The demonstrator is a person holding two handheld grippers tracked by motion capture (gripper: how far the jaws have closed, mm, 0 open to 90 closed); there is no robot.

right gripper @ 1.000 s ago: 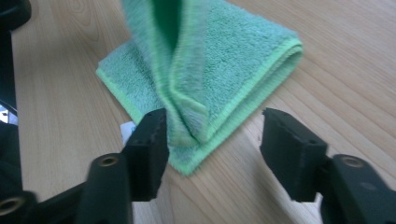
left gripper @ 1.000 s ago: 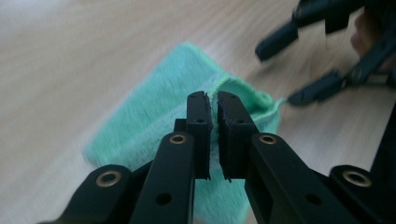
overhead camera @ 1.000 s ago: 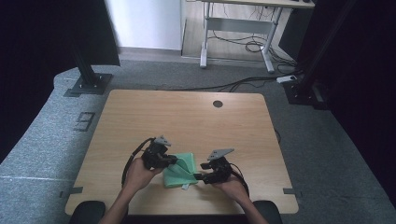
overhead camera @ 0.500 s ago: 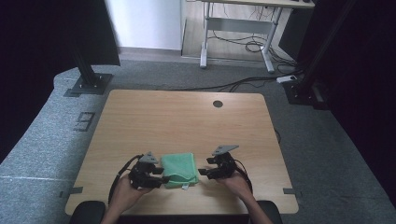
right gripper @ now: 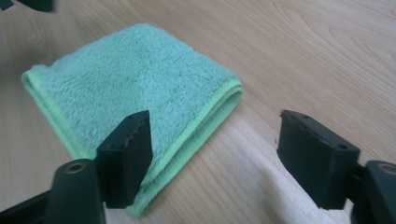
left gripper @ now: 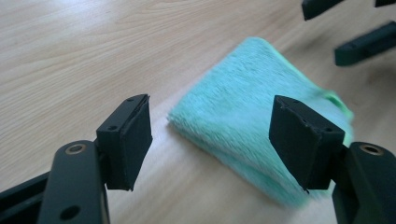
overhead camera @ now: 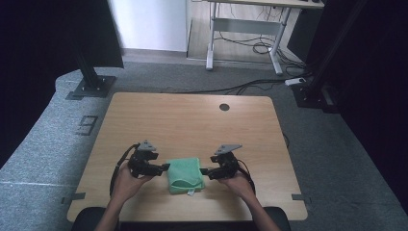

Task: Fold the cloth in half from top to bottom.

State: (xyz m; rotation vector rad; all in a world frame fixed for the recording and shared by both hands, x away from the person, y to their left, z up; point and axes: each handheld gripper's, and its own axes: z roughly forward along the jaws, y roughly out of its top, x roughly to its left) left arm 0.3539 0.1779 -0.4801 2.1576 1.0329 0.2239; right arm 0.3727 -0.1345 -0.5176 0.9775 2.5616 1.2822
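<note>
Folded green cloth [overhead camera: 183, 174] lying flat near the front edge of the wooden table [overhead camera: 192, 120], between the two grippers. Left gripper [overhead camera: 162, 168] just beside the cloth's left edge, held in the left hand [overhead camera: 126, 179], jaws spread wide with nothing between them; tips possibly touching the cloth edge, hard to tell from the high view. Seen along its own jaws, left gripper [left gripper: 210, 135] gaping around a corner of the cloth [left gripper: 261, 126], pads apart from it. Right gripper [overhead camera: 204, 171] just beside the cloth's right edge, held in the right hand [overhead camera: 239, 182], jaws likewise wide apart and empty. Stacked folded layers with a lighter green hem [right gripper: 140, 88] visible past the right gripper [right gripper: 215, 149].
</note>
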